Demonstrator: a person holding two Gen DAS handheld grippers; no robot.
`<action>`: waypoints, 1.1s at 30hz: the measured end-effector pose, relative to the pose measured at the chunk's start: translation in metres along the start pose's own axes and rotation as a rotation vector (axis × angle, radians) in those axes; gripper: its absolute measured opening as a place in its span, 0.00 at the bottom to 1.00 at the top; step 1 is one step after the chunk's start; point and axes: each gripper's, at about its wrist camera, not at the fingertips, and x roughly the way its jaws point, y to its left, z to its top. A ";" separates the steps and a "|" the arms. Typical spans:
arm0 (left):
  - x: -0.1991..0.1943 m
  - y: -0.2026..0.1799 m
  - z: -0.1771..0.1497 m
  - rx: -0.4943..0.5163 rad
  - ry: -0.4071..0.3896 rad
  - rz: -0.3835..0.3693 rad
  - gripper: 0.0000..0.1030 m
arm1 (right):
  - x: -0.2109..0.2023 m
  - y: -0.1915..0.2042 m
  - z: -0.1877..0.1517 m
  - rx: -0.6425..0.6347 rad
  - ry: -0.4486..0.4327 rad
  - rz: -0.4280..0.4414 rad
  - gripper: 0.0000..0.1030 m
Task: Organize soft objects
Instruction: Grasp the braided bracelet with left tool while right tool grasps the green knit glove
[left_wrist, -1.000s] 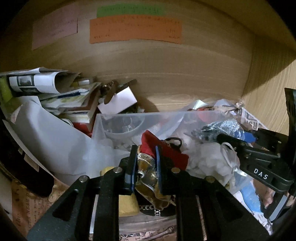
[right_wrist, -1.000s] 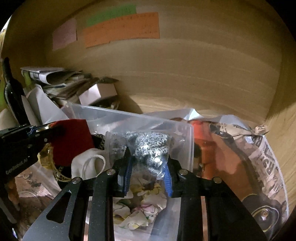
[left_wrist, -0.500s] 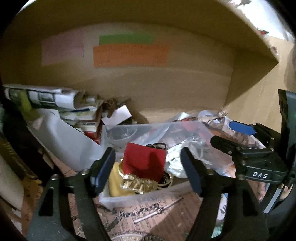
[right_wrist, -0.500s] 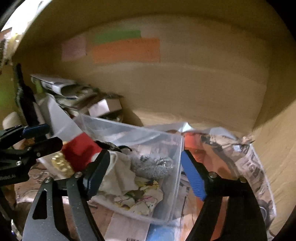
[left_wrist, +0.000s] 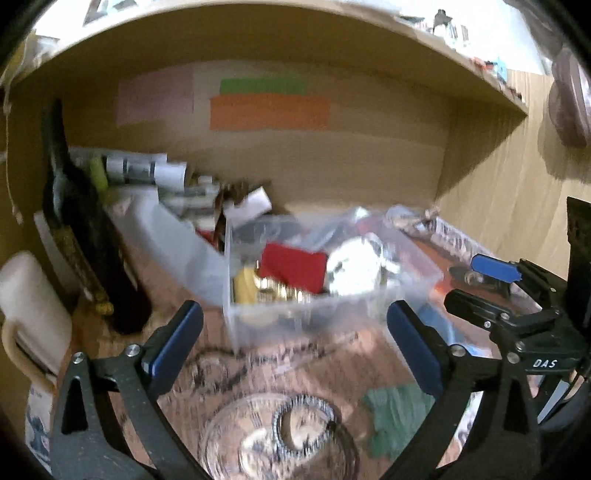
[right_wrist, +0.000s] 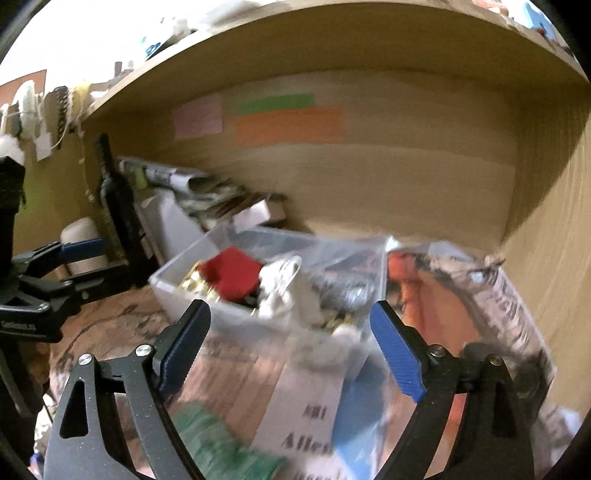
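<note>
- At the far left of the left wrist view a white jug (left_wrist: 31, 314) with a looped handle stands on the worktop (left_wrist: 155, 295), and just beside it a dark bottle (left_wrist: 88, 251) leans upright against the back of the shelf recess.
- Behind the bottle, rolled papers (left_wrist: 147, 170) lie heaped against the wooden back wall, under a pink note (left_wrist: 155, 98), a green strip (left_wrist: 263, 85) and an orange strip (left_wrist: 269, 112).
- The left tool (left_wrist: 295, 332) has just been opening and now stands wide, with nothing between its blue-padded fingers (left_wrist: 175, 341); only bare worktop and a blurred metal ring (left_wrist: 303, 424) show in the gap.
- The clear plastic bin (left_wrist: 295, 317) sits ahead of the left tool, beyond its fingertips and apart from them.
- Inside the bin lie the soft things: a yellow piece (left_wrist: 243, 286) at the left, gold fabric (left_wrist: 280, 293) beside it, a red pouch (left_wrist: 293, 266) on top and a white cloth (left_wrist: 351, 269) to the right.
- In the right wrist view the right tool (right_wrist: 291, 332) has likewise just been opening; its jaws are wide and empty, drawn back from the bin (right_wrist: 192, 295), whose near right corner shows between its fingers.
- A silvery bundle (right_wrist: 343, 291) lies in the bin's right part, beyond the right tool's fingertips.
- Right of the bin, crumpled newspaper (right_wrist: 513, 325) wraps an orange object (right_wrist: 413, 291).
</note>
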 end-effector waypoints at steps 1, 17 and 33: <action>0.002 0.001 -0.006 -0.003 0.018 -0.002 0.98 | -0.001 0.003 -0.006 -0.001 0.011 0.004 0.84; 0.033 0.006 -0.084 -0.038 0.240 -0.026 0.98 | 0.022 0.038 -0.084 0.051 0.252 0.142 0.84; 0.041 -0.003 -0.085 0.020 0.223 -0.020 0.37 | 0.023 0.042 -0.091 0.023 0.251 0.172 0.24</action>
